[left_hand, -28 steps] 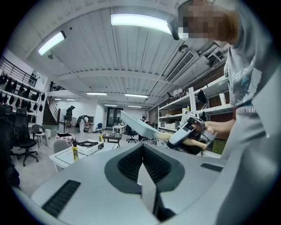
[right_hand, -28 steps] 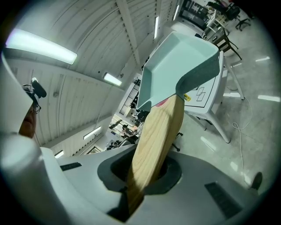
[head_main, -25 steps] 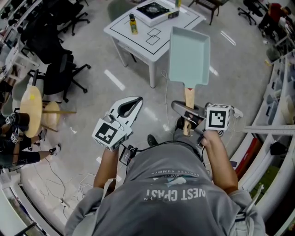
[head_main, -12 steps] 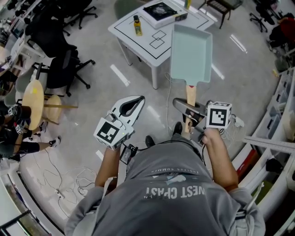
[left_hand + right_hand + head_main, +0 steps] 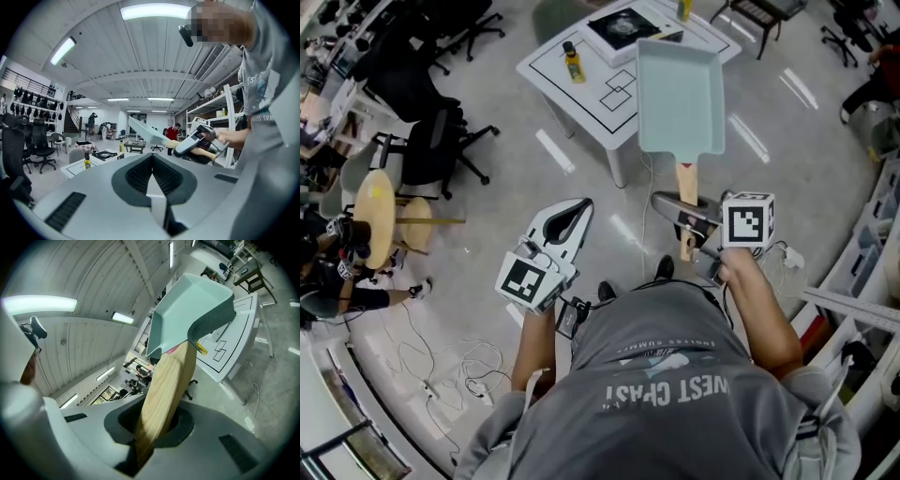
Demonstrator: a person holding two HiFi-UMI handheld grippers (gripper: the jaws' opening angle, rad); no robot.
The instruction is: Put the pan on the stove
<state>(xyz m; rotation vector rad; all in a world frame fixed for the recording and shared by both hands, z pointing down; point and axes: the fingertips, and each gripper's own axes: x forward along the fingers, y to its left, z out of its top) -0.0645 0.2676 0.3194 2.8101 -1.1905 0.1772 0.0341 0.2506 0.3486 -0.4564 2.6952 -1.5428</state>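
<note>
Wooden handle (image 5: 165, 390) pinched low down between the jaws of the right gripper (image 5: 154, 427), the pads pressed on its two flat sides. Beyond the handle a pale green, square-sided pan (image 5: 680, 89) is carried in the air, its far end over the near edge of a white bench (image 5: 551, 73) and the rest above the floor. A black-topped stove (image 5: 623, 22) sits at the far edge of the bench, with a yellow bottle (image 5: 572, 58) near the left corner. The left gripper (image 5: 574, 214) hangs over the floor with its jaws pressed together on nothing. To do this well, keep the pan level, carry it clear past the bottle, and lower it squarely onto the burner before letting go.
</note>
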